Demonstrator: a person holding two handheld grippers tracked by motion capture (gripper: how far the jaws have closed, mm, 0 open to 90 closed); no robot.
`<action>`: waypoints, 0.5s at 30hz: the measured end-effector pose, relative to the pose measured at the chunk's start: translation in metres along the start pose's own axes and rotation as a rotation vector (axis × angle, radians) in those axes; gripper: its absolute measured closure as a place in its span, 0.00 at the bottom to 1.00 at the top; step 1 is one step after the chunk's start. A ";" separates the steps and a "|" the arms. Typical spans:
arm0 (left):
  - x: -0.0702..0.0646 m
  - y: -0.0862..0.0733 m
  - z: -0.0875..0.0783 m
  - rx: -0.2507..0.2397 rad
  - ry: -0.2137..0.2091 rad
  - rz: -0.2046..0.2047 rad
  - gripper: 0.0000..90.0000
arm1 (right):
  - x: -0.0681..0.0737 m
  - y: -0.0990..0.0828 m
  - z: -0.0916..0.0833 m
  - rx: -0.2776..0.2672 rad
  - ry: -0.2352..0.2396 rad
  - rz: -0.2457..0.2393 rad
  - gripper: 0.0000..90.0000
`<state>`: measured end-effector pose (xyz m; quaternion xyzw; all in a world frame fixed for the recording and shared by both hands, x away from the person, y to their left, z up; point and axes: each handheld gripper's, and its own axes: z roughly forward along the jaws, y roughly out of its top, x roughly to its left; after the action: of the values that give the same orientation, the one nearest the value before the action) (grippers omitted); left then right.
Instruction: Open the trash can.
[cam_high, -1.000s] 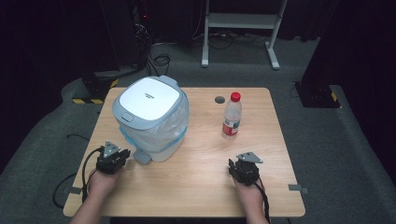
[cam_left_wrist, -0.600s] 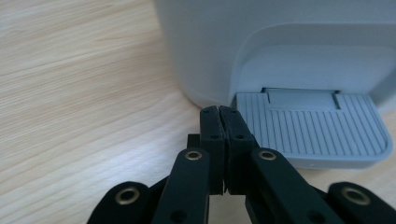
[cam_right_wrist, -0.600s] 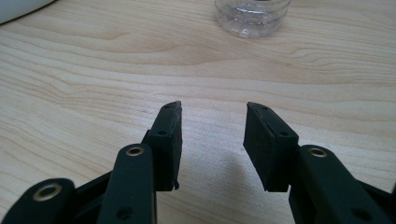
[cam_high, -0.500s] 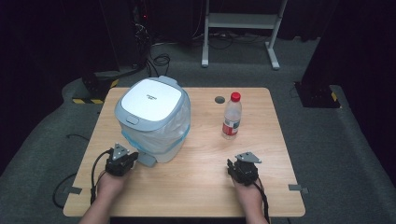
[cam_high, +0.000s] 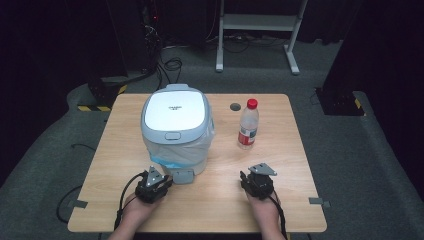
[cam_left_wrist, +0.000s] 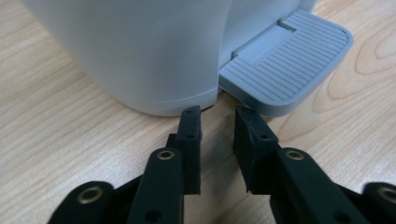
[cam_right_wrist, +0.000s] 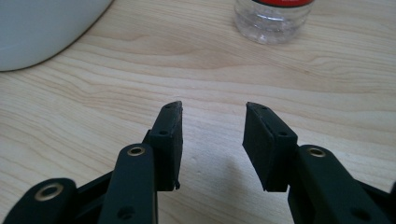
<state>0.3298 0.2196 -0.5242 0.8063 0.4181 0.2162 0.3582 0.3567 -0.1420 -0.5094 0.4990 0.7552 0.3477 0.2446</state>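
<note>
A white and grey pedal bin (cam_high: 176, 131) with a plastic liner stands left of the table's middle, lid down. Its grey ribbed foot pedal (cam_high: 182, 176) (cam_left_wrist: 286, 77) sticks out at the front. My left gripper (cam_high: 154, 184) (cam_left_wrist: 217, 114) sits on the table just in front of the bin's base, beside the pedal, open by a small gap with nothing in it. A clear water bottle (cam_high: 248, 124) (cam_right_wrist: 272, 17) with a red cap and label stands upright right of the bin. My right gripper (cam_high: 258, 181) (cam_right_wrist: 213, 108) rests open near the front, well short of the bottle.
The light wooden table (cam_high: 295, 165) has a round cable hole (cam_high: 235, 106) near its far edge. Dark floor, cables and a white frame (cam_high: 257, 22) lie beyond it. Bare wood stretches between the two grippers and to the right of the bottle.
My left gripper has moved right along the front of the bin, arriving next to the foot pedal. The right gripper has stayed in place.
</note>
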 end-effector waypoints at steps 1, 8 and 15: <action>0.002 -0.001 -0.001 0.003 0.005 -0.008 0.77 | 0.001 0.000 0.000 -0.003 0.008 -0.002 0.64; 0.026 -0.009 -0.013 -0.036 0.065 -0.071 0.70 | 0.017 0.004 -0.001 -0.039 0.064 -0.026 0.72; 0.048 -0.006 -0.011 -0.046 0.103 -0.136 0.52 | 0.046 0.024 0.010 -0.091 0.090 -0.079 0.83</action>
<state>0.3464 0.2667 -0.5194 0.7556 0.4846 0.2422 0.3683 0.3602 -0.0909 -0.4981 0.4411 0.7679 0.3939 0.2463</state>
